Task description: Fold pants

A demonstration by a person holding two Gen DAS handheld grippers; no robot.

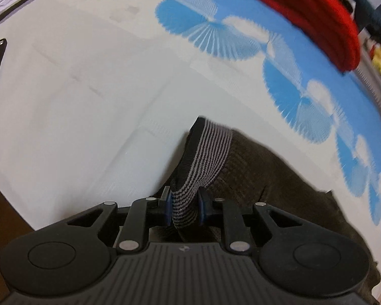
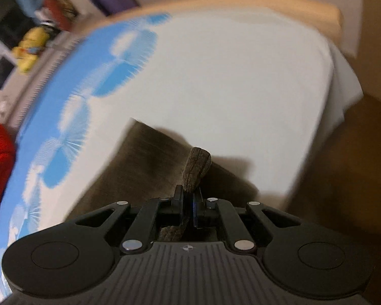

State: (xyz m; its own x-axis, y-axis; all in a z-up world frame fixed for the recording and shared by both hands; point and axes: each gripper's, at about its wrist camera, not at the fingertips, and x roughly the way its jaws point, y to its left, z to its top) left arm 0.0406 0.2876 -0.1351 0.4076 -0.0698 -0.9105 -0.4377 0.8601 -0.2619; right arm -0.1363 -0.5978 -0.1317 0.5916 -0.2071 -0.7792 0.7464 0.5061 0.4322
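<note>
Folding under way: pants [image 1: 254, 167] lifted partly off the bed [image 1: 89, 101], waistband [image 1: 210, 150] clamped in left gripper [image 1: 185, 208], brown fabric pinched in right gripper [image 2: 188, 203]. Fold judged not yet laid flat; smoothing left.

Low in the frame, the left gripper [image 1: 185, 209] pinches the grey-striped waistband [image 1: 208, 160] of the dark brown pants [image 1: 279, 178], which trail off to the lower right over a white sheet [image 1: 89, 101] with a blue fan print. A red garment [image 1: 315, 20] lies at upper right.
</note>
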